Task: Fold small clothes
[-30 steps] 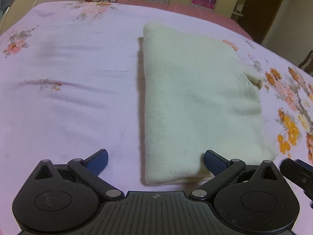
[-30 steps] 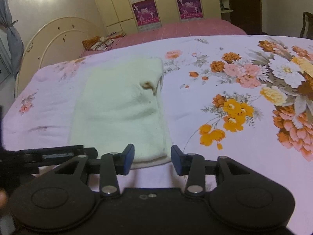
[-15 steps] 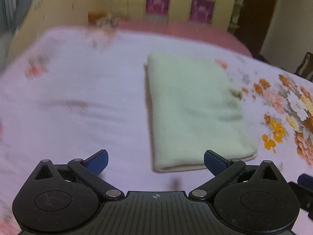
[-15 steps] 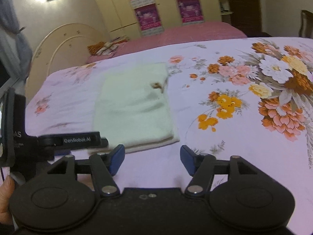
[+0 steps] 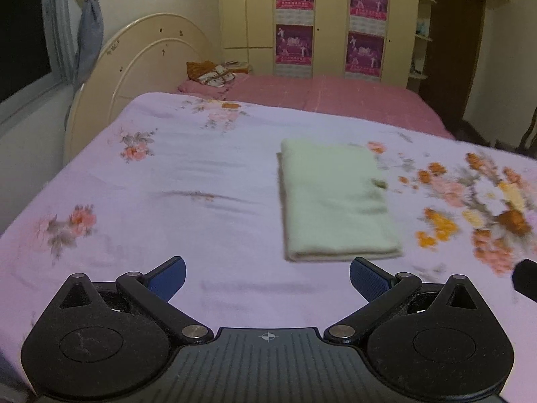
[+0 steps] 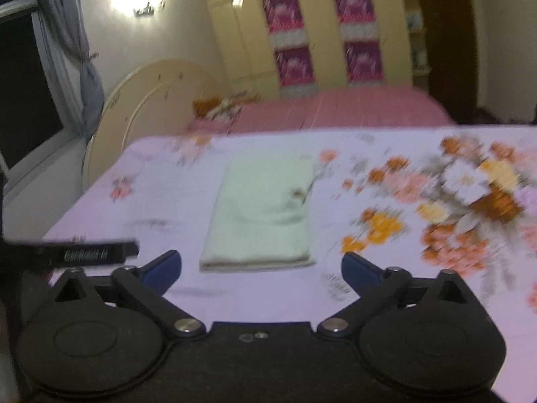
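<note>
A cream knitted garment [image 5: 332, 201] lies folded into a neat rectangle on the lilac floral bedsheet [image 5: 188, 181]; the right wrist view shows the garment [image 6: 265, 215] too, blurred. My left gripper [image 5: 267, 277] hangs above the sheet, short of the garment's near edge, jaws wide apart and empty. My right gripper [image 6: 261, 268] is also back from that near edge, its jaws opening wide with nothing between them. Neither gripper touches the cloth. Part of the left tool [image 6: 90, 255] shows at the left edge of the right wrist view.
A cream headboard [image 5: 141, 67] stands at the bed's far left, beside a curtained window [image 5: 84, 23]. Behind lies a pink-covered bed [image 5: 335, 97] with a small pile of cloth [image 5: 214, 72]. Cream wardrobes with magenta posters [image 5: 329, 23] line the back wall.
Both grippers have drawn back and up from the folded garment, which now looks smaller and farther off. The right gripper's jaws have spread from narrow to wide. The garment has stayed put.
</note>
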